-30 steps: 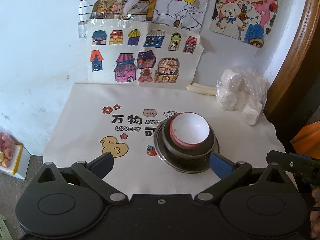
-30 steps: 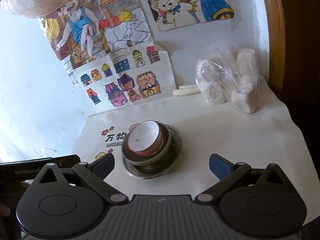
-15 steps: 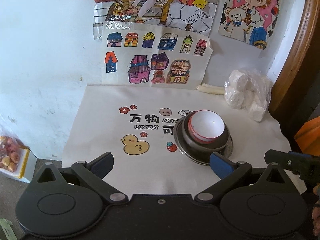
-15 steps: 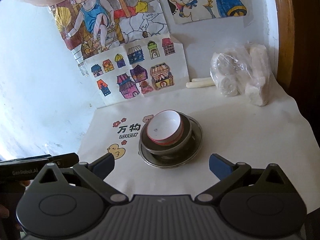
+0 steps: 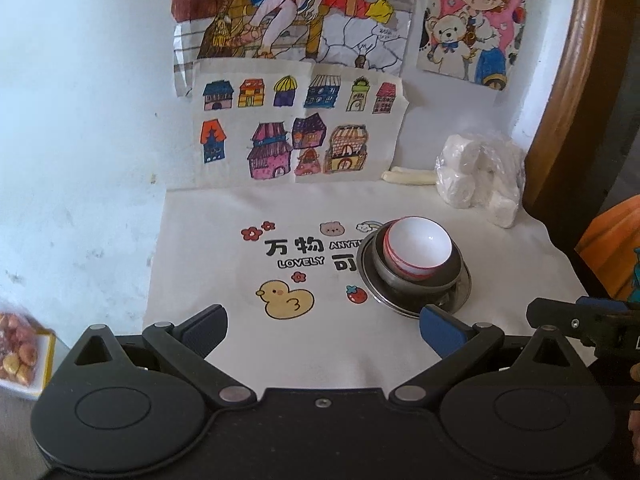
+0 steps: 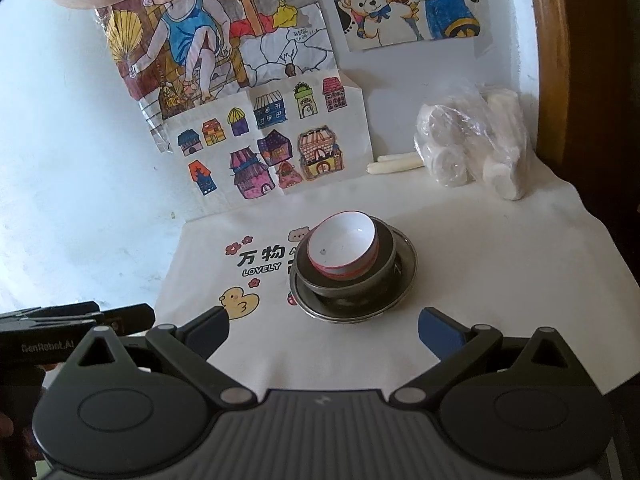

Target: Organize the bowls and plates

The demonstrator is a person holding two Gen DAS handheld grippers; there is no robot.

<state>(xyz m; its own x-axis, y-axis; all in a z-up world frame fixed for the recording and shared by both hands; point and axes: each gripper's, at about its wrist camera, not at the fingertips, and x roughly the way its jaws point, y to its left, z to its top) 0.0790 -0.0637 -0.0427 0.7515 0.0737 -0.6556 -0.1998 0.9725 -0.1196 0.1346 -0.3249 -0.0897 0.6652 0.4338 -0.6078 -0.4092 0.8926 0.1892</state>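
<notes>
A small stack of dishes sits on the worktop, right of the middle of a cream cloth (image 5: 224, 248) printed with a yellow duck, flowers and black lettering. At the bottom is a shallow metal plate (image 6: 404, 280) with a thin shiny rim. Inside it rests a dark, matte grey bowl (image 6: 380, 276), round and thick-walled. Nested in that is a smaller white bowl (image 6: 344, 244), glossy inside, with red bands around its outer wall and lip. It sits tilted, leaning toward the left side of the grey bowl.

The left gripper (image 5: 322, 322) hangs over the near edge of the cloth with its jaws spread wide and nothing between them; its blue right pad lies just in front of the plate's rim. The right gripper (image 6: 323, 330) is likewise wide and empty, short of the stack, with the dishes showing between its black, ribbed pads.

At the back right, a crinkled clear plastic bag (image 5: 484, 176) holds white cylindrical rolls, with a pale stick (image 5: 408, 177) lying beside it against the wall. Coloured paper drawings of houses (image 5: 296, 128) lean on the whitewashed wall. A curved wooden frame (image 5: 568, 80) borders the right.
</notes>
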